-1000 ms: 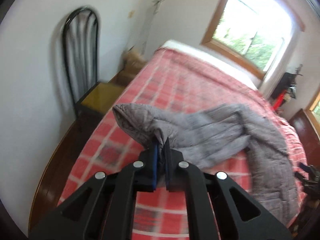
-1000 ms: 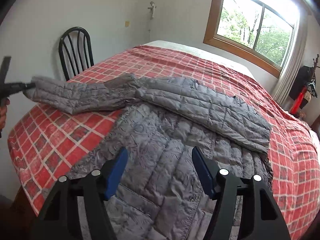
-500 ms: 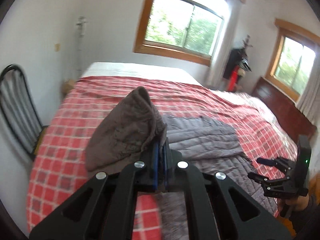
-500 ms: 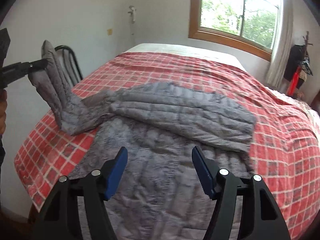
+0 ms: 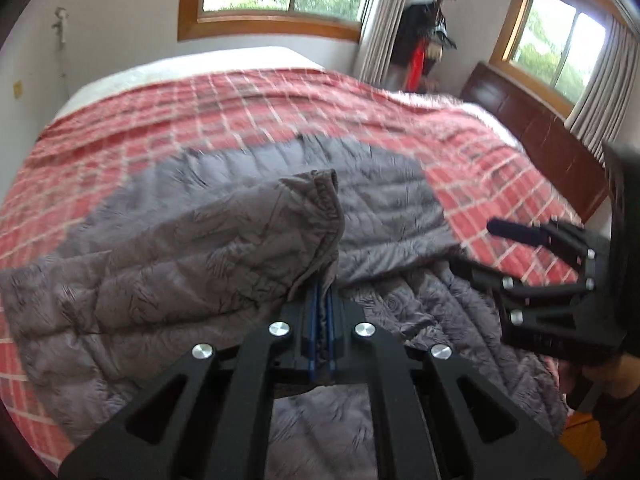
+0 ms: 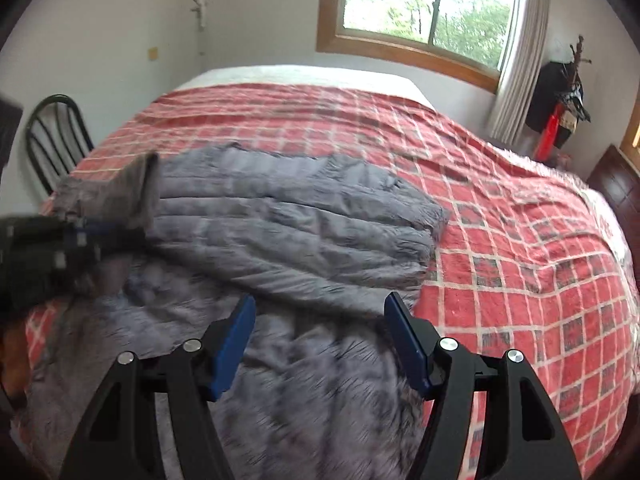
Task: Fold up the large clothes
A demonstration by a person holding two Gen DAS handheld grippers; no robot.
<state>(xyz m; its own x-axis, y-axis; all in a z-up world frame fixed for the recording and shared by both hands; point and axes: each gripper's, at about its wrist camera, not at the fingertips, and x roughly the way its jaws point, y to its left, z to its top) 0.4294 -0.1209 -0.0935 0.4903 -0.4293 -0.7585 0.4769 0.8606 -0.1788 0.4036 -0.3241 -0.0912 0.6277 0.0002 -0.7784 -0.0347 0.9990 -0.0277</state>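
Observation:
A grey quilted jacket (image 6: 288, 232) lies spread on the red plaid bedspread (image 6: 520, 264). My left gripper (image 5: 322, 286) is shut on the cuff of the jacket's sleeve (image 5: 224, 240), which drapes leftward over the jacket body (image 5: 384, 192). In the right wrist view the left gripper (image 6: 92, 236) shows blurred at the left edge with the sleeve (image 6: 136, 192) bunched in it. My right gripper (image 6: 320, 320) hangs open above the jacket's near part, nothing between its blue pads (image 6: 236, 340). In the left wrist view the right gripper (image 5: 532, 248) is at the right, held by a hand.
A black metal chair (image 6: 56, 136) stands by the wall left of the bed. Windows (image 6: 428, 12) are behind the bed. A coat rack with dark items (image 6: 560, 96) stands in the far right corner. A dark wooden headboard (image 5: 532, 136) runs along the right.
My left gripper has swung the sleeve from the bed's left edge, up and across over the jacket body. The right gripper has shifted across the jacket, still open.

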